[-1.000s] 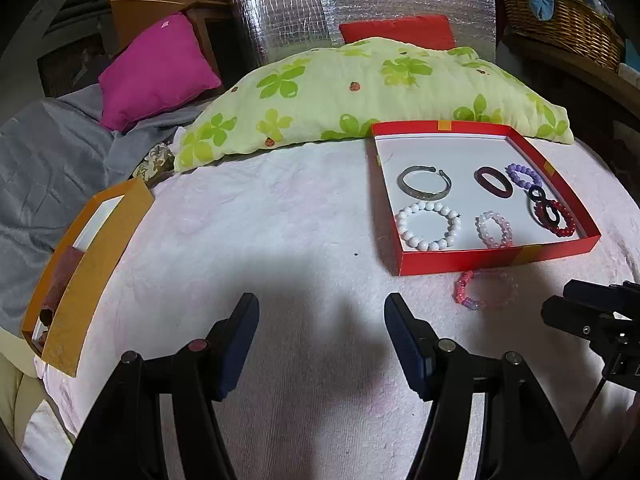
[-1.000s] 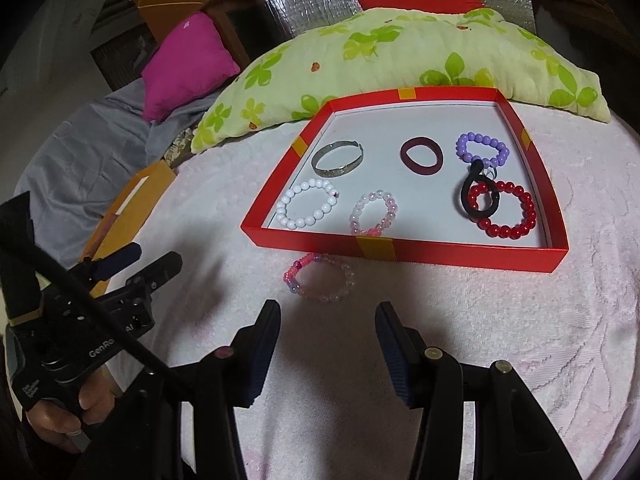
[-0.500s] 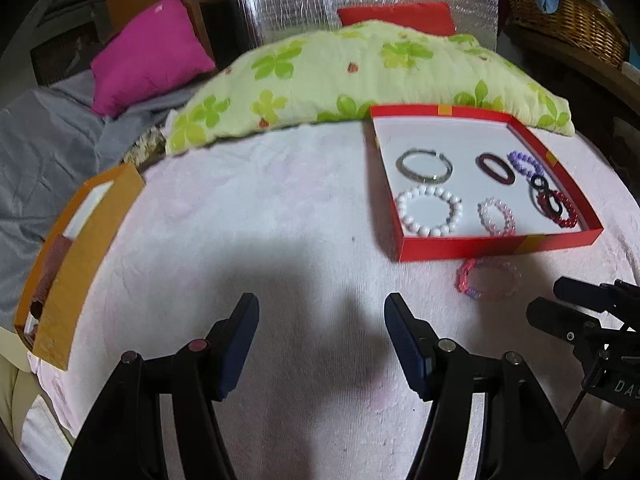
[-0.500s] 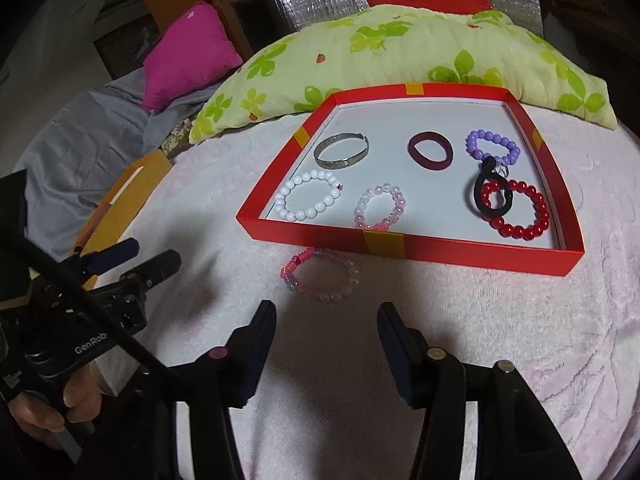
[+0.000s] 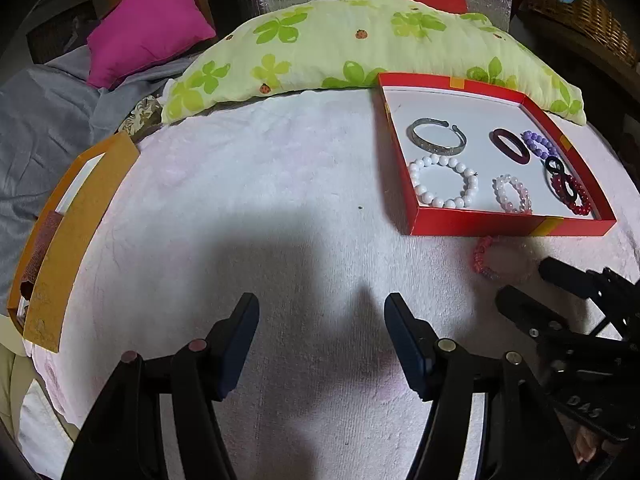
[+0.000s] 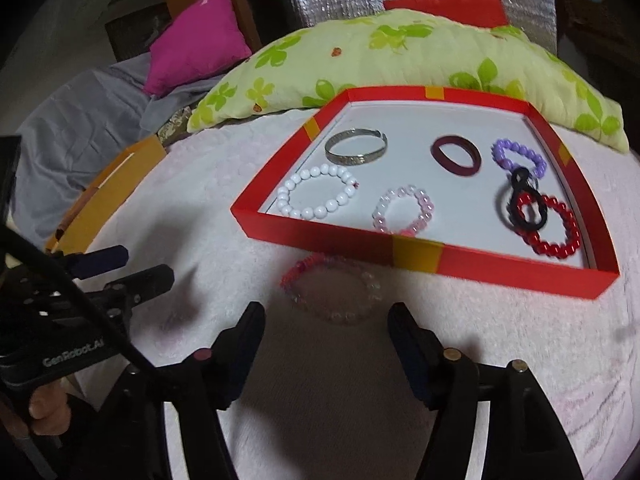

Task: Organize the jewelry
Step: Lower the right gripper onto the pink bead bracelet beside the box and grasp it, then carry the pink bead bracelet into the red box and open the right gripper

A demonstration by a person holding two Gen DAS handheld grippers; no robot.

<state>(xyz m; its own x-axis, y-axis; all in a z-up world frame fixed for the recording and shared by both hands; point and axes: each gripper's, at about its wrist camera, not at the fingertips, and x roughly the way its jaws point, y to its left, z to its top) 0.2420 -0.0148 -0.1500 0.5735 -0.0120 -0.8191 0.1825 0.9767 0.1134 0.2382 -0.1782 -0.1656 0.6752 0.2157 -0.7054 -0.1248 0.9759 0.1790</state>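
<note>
Seven pieces already in red box [image 6: 420,256]. One pink-and-clear bead bracelet [image 6: 334,292] left out, on pink blanket just in front of box. Right gripper [image 6: 326,330] near it, fingers just spreading wider, nothing between. Left gripper [image 5: 320,326] spread, empty.

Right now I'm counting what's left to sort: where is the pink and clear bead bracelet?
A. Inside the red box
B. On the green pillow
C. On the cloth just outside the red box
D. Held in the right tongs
C: the pink and clear bead bracelet lies on the cloth beside the red box's near wall, ahead of the open right tongs.
</note>
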